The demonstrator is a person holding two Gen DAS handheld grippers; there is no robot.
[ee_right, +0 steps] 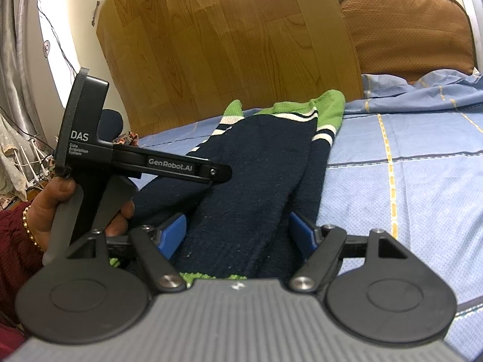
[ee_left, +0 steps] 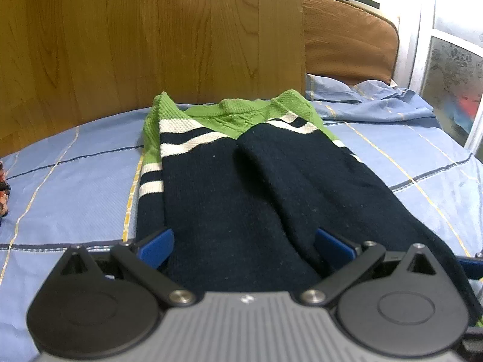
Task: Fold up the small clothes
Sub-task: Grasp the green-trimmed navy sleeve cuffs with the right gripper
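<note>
A small navy sweater [ee_left: 229, 199] with green shoulders and white stripes lies on the blue bed sheet [ee_left: 75, 187], both sleeves folded in over its body. My left gripper [ee_left: 244, 244] is open, its blue pads [ee_left: 157, 246] wide apart on either side of the sweater's near hem. My right gripper [ee_right: 238, 232] is open too, its blue pads [ee_right: 173, 232] straddling the near end of the sweater [ee_right: 241, 181]. The left gripper's body [ee_right: 90, 157], held in a hand, shows at the left of the right wrist view.
A wooden board [ee_left: 151, 36] leans upright behind the sweater. A brown cushion [ee_left: 347, 39] stands at the back right over a rumpled blue sheet [ee_left: 377, 99]. Patterned cloth [ee_left: 3, 193] lies at the far left edge.
</note>
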